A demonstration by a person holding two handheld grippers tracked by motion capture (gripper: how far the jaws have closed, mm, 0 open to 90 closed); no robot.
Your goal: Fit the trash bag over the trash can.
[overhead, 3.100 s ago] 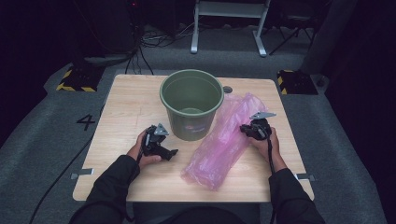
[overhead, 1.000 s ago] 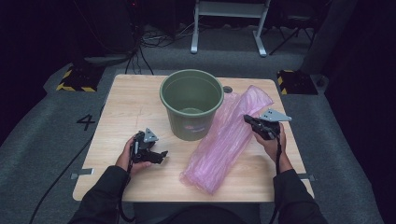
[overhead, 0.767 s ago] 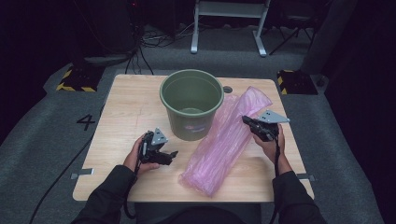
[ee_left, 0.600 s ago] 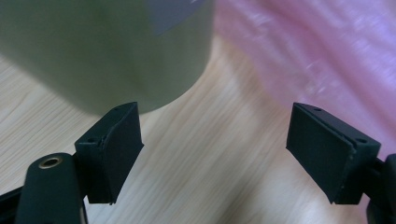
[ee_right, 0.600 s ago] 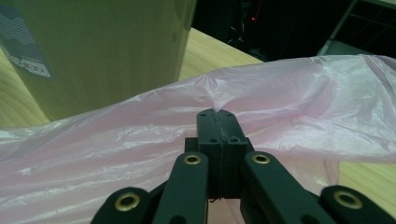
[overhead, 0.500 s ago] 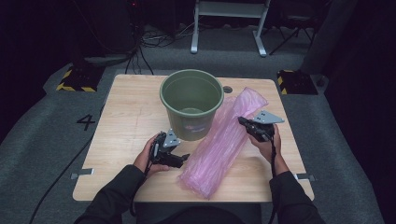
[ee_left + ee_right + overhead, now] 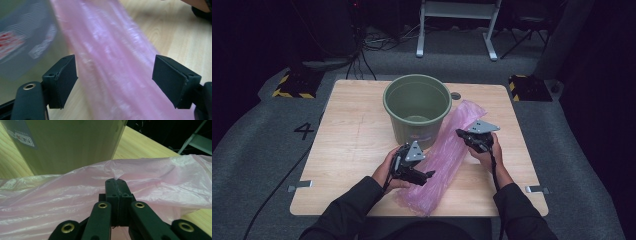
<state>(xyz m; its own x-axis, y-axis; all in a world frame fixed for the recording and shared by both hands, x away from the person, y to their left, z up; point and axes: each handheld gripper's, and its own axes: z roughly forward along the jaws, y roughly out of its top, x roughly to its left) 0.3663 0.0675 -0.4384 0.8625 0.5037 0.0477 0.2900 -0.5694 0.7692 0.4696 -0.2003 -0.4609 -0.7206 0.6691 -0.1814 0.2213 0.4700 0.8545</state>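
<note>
A green bucket [image 7: 417,112] stands at the tabletop's [image 7: 347,135] far edge beside the pink bag [image 7: 447,155] — its near end blurred; right gripper [image 7: 116,181] pinches a fold, left gripper [image 7: 113,80] gapes empty astride it

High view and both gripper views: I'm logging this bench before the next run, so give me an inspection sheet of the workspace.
Surface: wooden table, bare wood around the work.
Job's things: pink plastic bag lying flat beside the upright green bucket.
Clutter: nothing seen.
Grippers: left gripper open over the bag's near part; right gripper shut, pinching a fold of bag.
Cables: one trails from the right gripper; more on the floor behind.
Surroundings: grey carpet, metal stand legs, striped floor blocks.
</note>
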